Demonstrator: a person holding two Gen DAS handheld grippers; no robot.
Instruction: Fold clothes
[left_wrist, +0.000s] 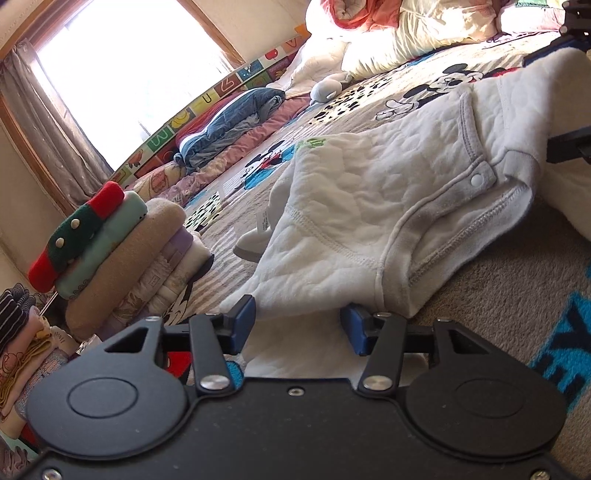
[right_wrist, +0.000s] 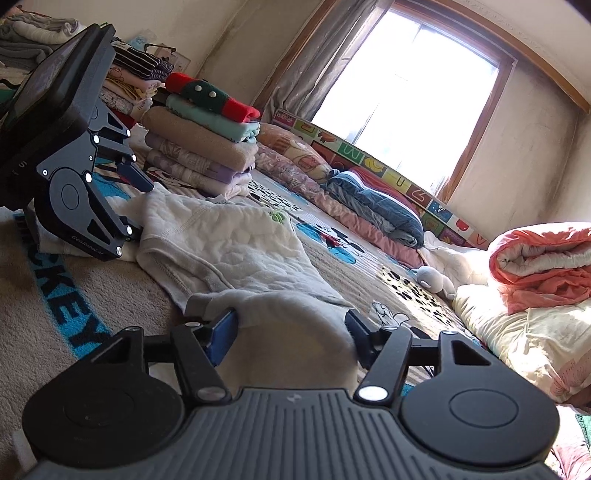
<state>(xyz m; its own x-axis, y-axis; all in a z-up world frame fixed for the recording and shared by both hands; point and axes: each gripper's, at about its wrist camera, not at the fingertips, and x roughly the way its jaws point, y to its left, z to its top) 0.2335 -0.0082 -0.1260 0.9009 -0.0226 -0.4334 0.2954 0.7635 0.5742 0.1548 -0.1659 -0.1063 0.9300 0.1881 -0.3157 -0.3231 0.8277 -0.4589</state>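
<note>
White quilted baby garment (left_wrist: 373, 206) spread flat on the Mickey Mouse blanket (left_wrist: 491, 295), just right of the stack of folded clothes (left_wrist: 122, 251). Left gripper (left_wrist: 299, 325) wide, fabric edge between its 2 fingers. Right gripper (right_wrist: 290, 334) wide too, straddling a sleeve (right_wrist: 291, 306).

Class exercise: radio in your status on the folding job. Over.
Left gripper open, fabric between its fingers. Right gripper open astride a sleeve. White quilted garment half-folded on the bed. Folded stack nearby, not obstructing.
</note>
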